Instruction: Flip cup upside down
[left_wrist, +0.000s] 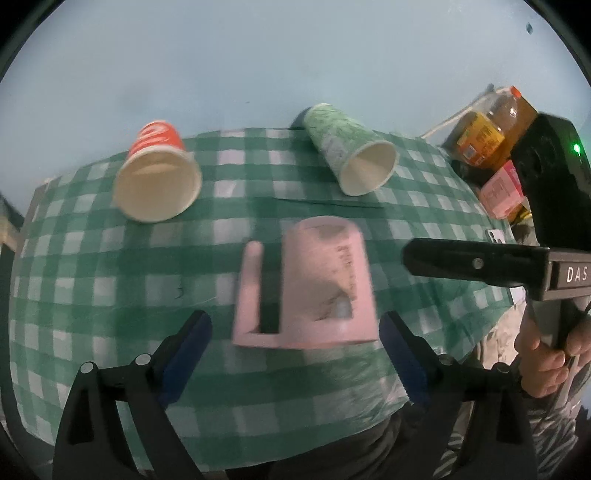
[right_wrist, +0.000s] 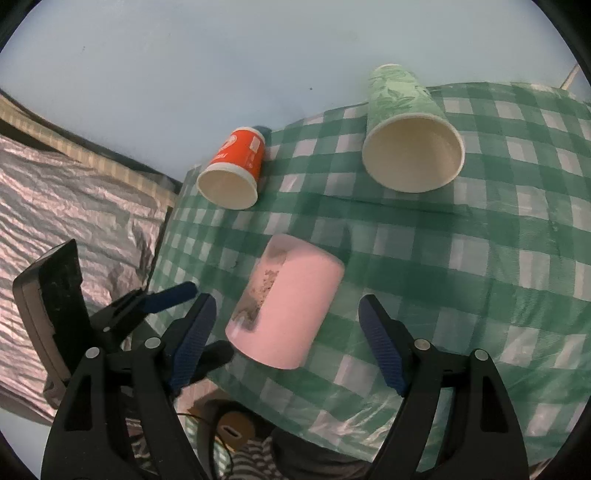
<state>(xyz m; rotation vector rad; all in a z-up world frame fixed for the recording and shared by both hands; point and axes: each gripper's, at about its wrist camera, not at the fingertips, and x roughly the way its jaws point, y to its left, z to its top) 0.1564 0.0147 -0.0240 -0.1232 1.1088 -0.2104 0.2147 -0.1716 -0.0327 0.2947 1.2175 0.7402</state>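
Observation:
A pink mug (left_wrist: 325, 288) with a handle on its left stands upside down on the green checked tablecloth (left_wrist: 110, 288), rim down, near the front edge. My left gripper (left_wrist: 295, 350) is open, its blue-padded fingers (left_wrist: 186, 354) apart on either side of the mug's base and not touching it. In the right wrist view the same mug (right_wrist: 291, 299) sits between the fingers of my open right gripper (right_wrist: 288, 339), also untouched. An orange paper cup (left_wrist: 157, 173) and a green paper cup (left_wrist: 351, 147) stand upright at the back.
The right gripper's body (left_wrist: 517, 266) reaches in from the right in the left wrist view. A bottle of amber drink (left_wrist: 487, 129) and a pink box (left_wrist: 502, 188) stand at the table's right end. The left gripper (right_wrist: 155, 299) shows beside the table's left edge, over crinkled silver sheeting (right_wrist: 74, 206).

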